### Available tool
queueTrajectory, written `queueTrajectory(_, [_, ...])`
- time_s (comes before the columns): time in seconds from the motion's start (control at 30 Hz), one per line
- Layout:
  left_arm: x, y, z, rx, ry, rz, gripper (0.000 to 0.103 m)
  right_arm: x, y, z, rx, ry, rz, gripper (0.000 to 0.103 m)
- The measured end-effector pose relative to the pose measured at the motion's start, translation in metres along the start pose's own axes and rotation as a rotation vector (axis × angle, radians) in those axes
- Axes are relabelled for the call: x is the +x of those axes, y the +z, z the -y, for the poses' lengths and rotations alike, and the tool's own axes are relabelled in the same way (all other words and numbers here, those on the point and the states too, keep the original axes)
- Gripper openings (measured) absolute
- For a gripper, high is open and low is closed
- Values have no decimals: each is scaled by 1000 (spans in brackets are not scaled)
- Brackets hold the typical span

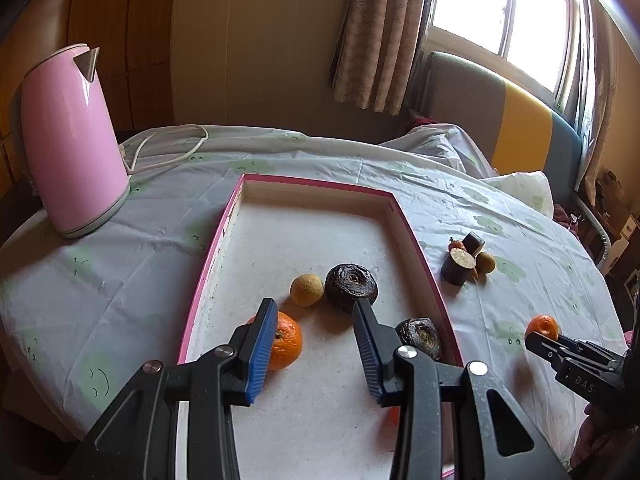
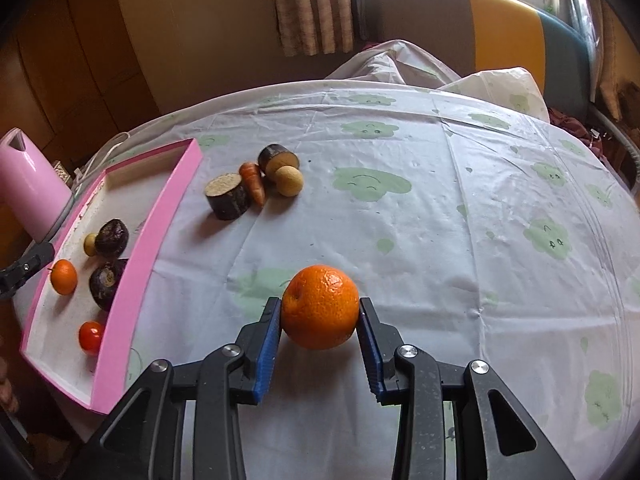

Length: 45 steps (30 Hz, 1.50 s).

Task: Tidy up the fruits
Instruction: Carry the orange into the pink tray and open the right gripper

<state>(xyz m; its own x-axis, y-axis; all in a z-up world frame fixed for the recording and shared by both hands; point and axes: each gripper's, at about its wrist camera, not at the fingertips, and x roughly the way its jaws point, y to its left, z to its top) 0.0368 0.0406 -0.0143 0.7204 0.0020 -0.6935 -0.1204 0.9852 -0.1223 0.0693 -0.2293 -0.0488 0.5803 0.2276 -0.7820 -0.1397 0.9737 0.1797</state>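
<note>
Orange [image 2: 320, 307] pinched between the right gripper [image 2: 319, 322] fingers above the desk [image 2: 460, 216]; left gripper [image 1: 316, 330] fingers open, empty, over the pink tray [image 1: 208, 276].

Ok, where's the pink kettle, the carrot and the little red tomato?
pink kettle [image 1: 72, 136], left wrist view, middle of its body.
carrot [image 2: 254, 182], right wrist view, middle of its length.
red tomato [image 2: 90, 337], right wrist view, its round front.
</note>
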Motion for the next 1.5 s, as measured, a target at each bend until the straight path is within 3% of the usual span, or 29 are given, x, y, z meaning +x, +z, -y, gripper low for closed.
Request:
queueTrajectory(0.33, [-5,-3,-8,-18,-5,10,40,-15,4,-74,-116,212,13,38])
queueTrajectory(0.7, [-7,-2,-25,-60,20,20,40,2,16,-132,-167,351,-51,38])
queueTrajectory(0.87, [-6,-3,-33,-76,30,13,39,17,18,-148,-182,344,-67,41])
queueTrajectory(1.0, [-5,-4,-33,-75,33,8,39,18,17,-150,-162,350,-66,59])
queueTrajectory(1.5, [-11,-4,-15,-28,5,16,40,-7,8,-125,-123,297,-4,59])
